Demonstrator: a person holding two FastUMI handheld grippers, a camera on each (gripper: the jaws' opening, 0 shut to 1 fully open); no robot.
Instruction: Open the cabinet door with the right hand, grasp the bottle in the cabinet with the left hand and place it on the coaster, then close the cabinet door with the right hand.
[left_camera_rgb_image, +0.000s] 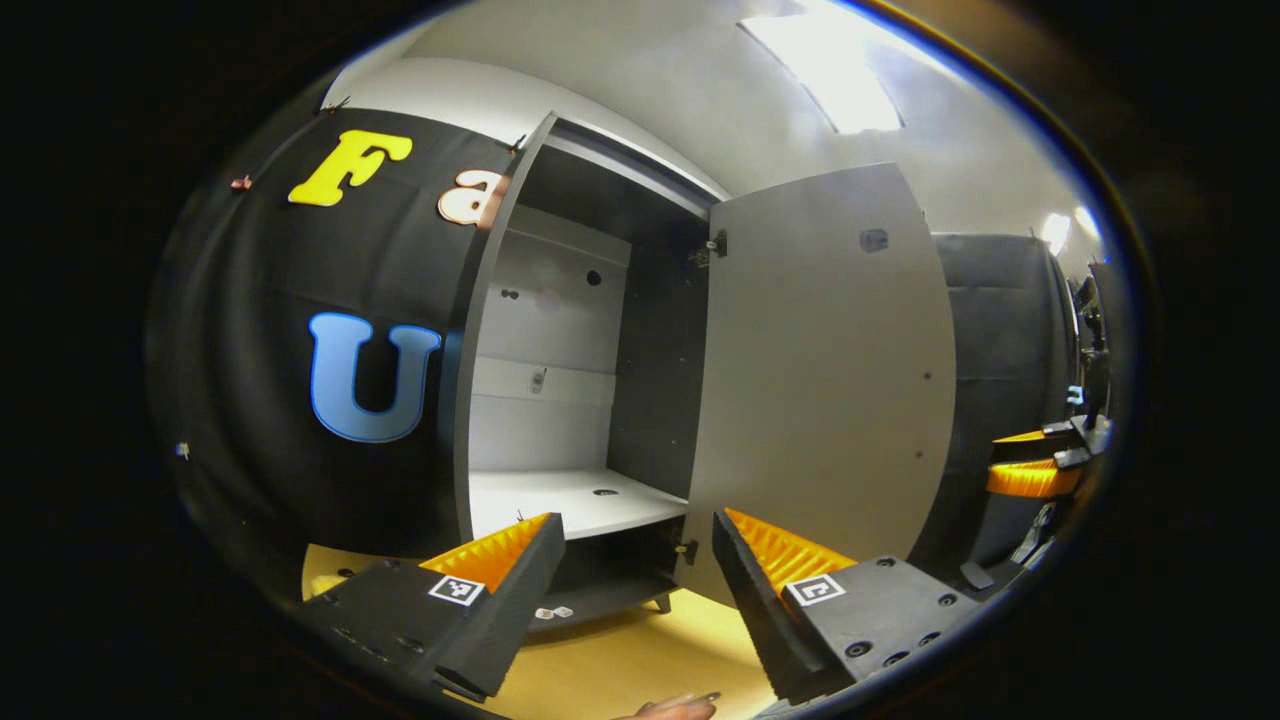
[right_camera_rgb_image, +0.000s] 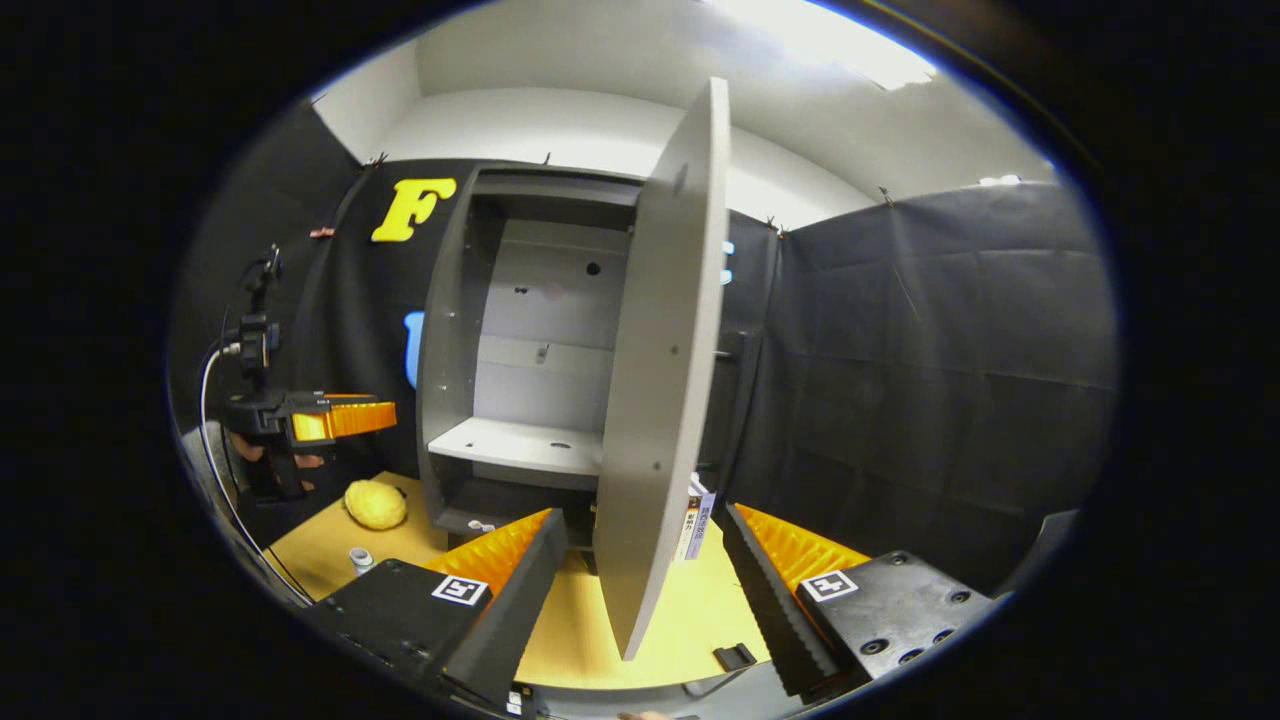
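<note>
The cabinet (right_camera_rgb_image: 520, 340) stands on the table (right_camera_rgb_image: 690, 610) at 12 o'clock, its door (right_camera_rgb_image: 660, 380) swung out; a bottle (right_camera_rgb_image: 361, 560) sits at 9 o'clock.

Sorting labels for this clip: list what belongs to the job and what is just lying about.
Job: cabinet; its open door; small bottle on the table; left tongs; right tongs, both open.
Lying about: yellow lumpy thing by the cabinet; black clip.
</note>
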